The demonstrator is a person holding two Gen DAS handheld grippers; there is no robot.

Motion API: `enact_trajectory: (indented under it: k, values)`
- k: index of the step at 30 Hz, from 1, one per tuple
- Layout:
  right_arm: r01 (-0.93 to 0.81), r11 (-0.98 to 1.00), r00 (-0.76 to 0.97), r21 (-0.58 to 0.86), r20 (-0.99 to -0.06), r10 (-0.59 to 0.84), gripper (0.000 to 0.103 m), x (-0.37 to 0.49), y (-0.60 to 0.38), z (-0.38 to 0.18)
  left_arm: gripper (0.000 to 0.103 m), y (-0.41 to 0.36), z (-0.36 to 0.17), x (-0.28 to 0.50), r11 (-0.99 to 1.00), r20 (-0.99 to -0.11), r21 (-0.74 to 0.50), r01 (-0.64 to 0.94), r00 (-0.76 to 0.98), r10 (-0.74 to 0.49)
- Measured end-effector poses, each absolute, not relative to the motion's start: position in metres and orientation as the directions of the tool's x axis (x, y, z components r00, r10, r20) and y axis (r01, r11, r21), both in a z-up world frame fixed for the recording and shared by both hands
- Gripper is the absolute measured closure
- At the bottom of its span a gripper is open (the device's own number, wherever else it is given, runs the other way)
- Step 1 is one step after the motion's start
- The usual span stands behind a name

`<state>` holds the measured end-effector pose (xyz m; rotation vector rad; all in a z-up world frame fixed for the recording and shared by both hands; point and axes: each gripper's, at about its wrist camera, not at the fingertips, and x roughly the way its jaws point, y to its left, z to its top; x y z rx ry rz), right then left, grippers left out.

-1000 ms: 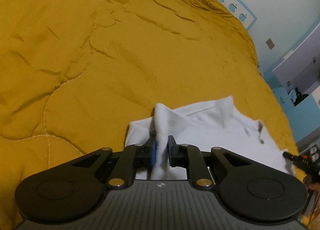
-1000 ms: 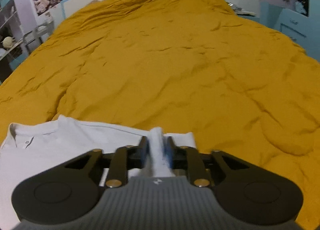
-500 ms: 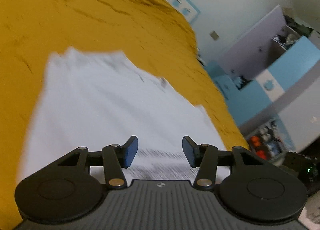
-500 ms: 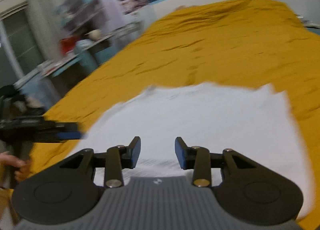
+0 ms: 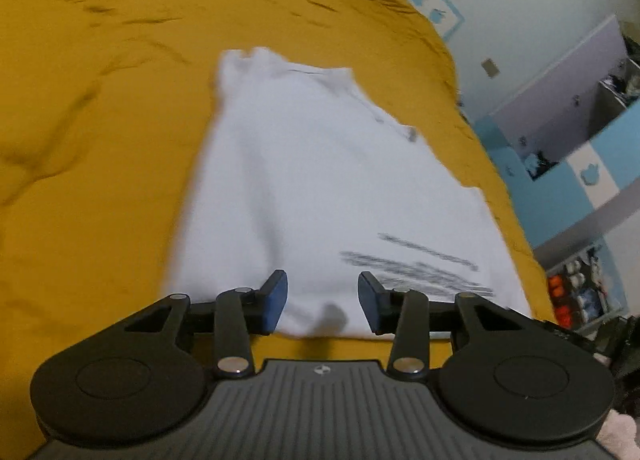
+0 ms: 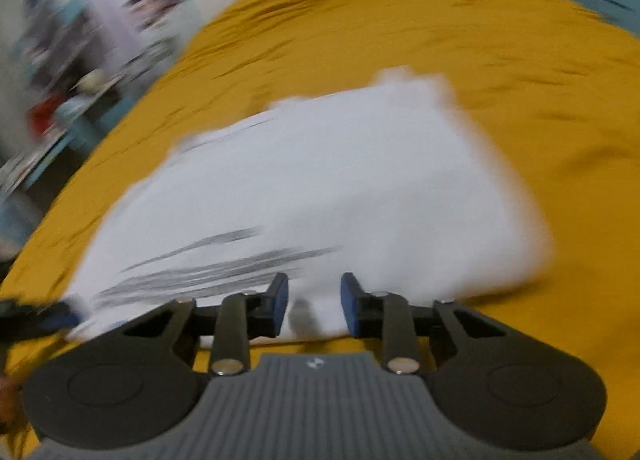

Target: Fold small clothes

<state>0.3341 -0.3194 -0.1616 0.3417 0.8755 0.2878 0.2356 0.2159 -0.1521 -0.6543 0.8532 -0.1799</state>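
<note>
A white shirt [image 5: 320, 180] with grey print lies flat on the mustard bedspread [image 5: 100, 120]. My left gripper [image 5: 322, 302] hovers over the shirt's near hem. Its jaws stand apart and are closing, and the blue pads press on nothing. In the right wrist view the same shirt [image 6: 340, 188] is blurred by motion. My right gripper [image 6: 314, 302] is over the near hem too. Its jaws are apart and closing, with only the cloth's edge showing in the gap. The tip of the left gripper [image 6: 36, 320] pokes in at the left edge.
The bedspread [image 6: 560, 80] stretches far beyond the shirt on all sides. Blue and lilac cupboards [image 5: 580, 180] stand past the bed's right edge, with coloured items on low shelves [image 5: 576, 296]. Blurred shelving [image 6: 60, 100] stands along the bed's left side.
A second ago each gripper was shut on a raised fold of the shirt. Both let go, opened and swung back to the near hem. The shirt now lies flat.
</note>
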Motion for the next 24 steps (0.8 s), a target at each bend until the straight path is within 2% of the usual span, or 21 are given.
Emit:
enact_trajectory:
  k: [3, 5, 6, 7, 8, 9, 10, 12, 14, 18, 20, 24]
  values:
    - [-0.005, 0.899, 0.613, 0.437, -0.709, 0.349, 0.103, 0.332, -0.353, -0.164, 0.064, 0.237, -0.158, 0.225, 0.767, -0.632, -0.626, -0.143, 0.669, -0.391]
    - [0.016, 0.886, 0.614, 0.463, -0.704, 0.357, 0.103, 0.332, -0.361, -0.161, 0.064, 0.242, -0.157, 0.22, 0.746, -0.622, -0.646, -0.161, 0.677, -0.392]
    - [0.03, 0.878, 0.617, 0.478, -0.7, 0.36, 0.103, 0.328, -0.362, -0.156, 0.058, 0.241, -0.153, 0.216, 0.744, -0.622, -0.646, -0.169, 0.682, -0.385]
    - [0.044, 0.864, 0.626, 0.501, -0.688, 0.367, 0.084, 0.324, -0.359, -0.148, 0.052, 0.237, -0.147, 0.212, 0.744, -0.611, -0.649, -0.162, 0.693, -0.382]
    - [0.053, 0.844, 0.646, 0.534, -0.663, 0.379, 0.052, 0.315, -0.358, -0.14, 0.037, 0.232, -0.138, 0.208, 0.741, -0.592, -0.655, -0.146, 0.708, -0.385]
    - [0.05, 0.827, 0.668, 0.559, -0.634, 0.388, 0.039, 0.306, -0.356, -0.132, 0.028, 0.229, -0.13, 0.202, 0.731, -0.571, -0.669, -0.135, 0.723, -0.389]
    - [0.043, 0.812, 0.687, 0.583, -0.607, 0.399, 0.033, 0.296, -0.355, -0.126, 0.026, 0.226, -0.126, 0.194, 0.712, -0.546, -0.691, -0.124, 0.735, -0.402]
    - [0.039, 0.769, 0.687, 0.638, -0.576, 0.443, 0.035, 0.287, -0.347, -0.118, 0.017, 0.222, -0.125, 0.183, 0.639, -0.489, -0.76, -0.122, 0.754, -0.438]
    - [0.109, 0.721, 0.678, 0.684, -0.582, 0.449, 0.035, 0.279, -0.344, -0.125, 0.016, 0.221, -0.137, 0.176, 0.554, -0.452, -0.819, -0.149, 0.762, -0.463]
    - [0.269, 0.662, 0.666, 0.7, -0.632, 0.397, 0.039, 0.269, -0.342, -0.152, 0.017, 0.216, -0.169, 0.178, 0.465, -0.49, -0.84, -0.28, 0.76, -0.428]
    - [0.29, 0.642, 0.67, 0.71, -0.629, 0.393, 0.043, 0.269, -0.342, -0.159, 0.017, 0.217, -0.172, 0.183, 0.453, -0.477, -0.846, -0.28, 0.778, -0.41]
    - [0.314, 0.587, 0.691, 0.746, -0.604, 0.398, 0.042, 0.28, -0.346, -0.166, 0.017, 0.225, -0.184, 0.204, 0.417, -0.481, -0.854, -0.313, 0.78, -0.4]
